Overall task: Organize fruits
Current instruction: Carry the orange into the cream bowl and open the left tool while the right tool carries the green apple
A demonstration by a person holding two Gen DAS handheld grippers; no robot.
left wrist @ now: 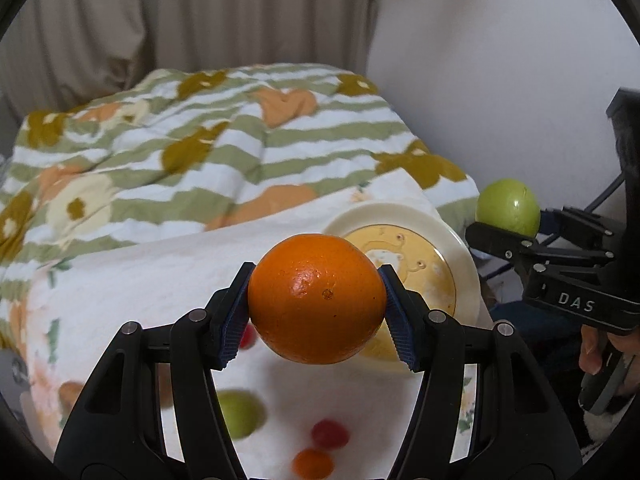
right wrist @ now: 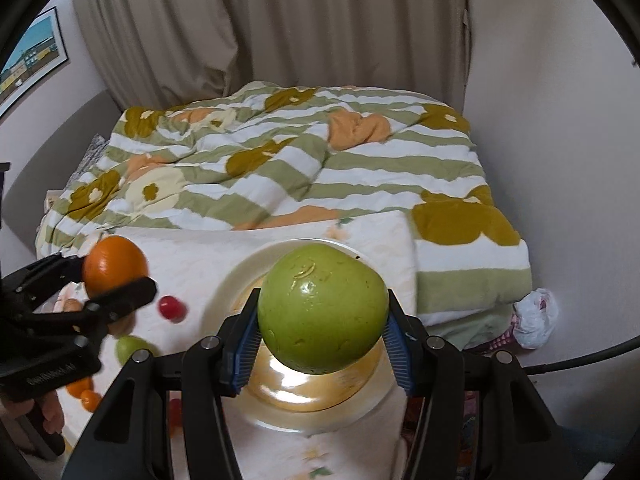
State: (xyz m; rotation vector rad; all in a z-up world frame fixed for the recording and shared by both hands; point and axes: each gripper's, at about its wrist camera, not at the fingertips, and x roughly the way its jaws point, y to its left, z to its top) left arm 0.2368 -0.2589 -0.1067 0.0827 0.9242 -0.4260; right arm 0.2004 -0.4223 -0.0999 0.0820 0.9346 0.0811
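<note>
- Two fruits were in hand at once: my left tongs [left wrist: 318,300] were clamped on an orange [left wrist: 317,298], my right tongs [right wrist: 322,322] closed on a green apple [right wrist: 322,307].
- Both hung in the air above the bed, the apple over the cream plate [right wrist: 228,280] with the yellow centre, the orange just to the plate's left.
- On each the blue pads [left wrist: 234,320] met the fruit at its widest girth, on opposite sides, which I judged the right place for a round thing.
- The orange looked firm, with a dimpled skin that should give the pads some bite; I reckoned it fairly heavy for its size.
- The apple's skin was glossy and smooth, so I took it for the likelier one to slip, and a hard squeeze would probably bruise it.
- More fruit lay loose on the white cloth [left wrist: 160,264] below: another green fruit [left wrist: 240,414], a red one [left wrist: 329,433], a small orange one [left wrist: 313,463].
</note>
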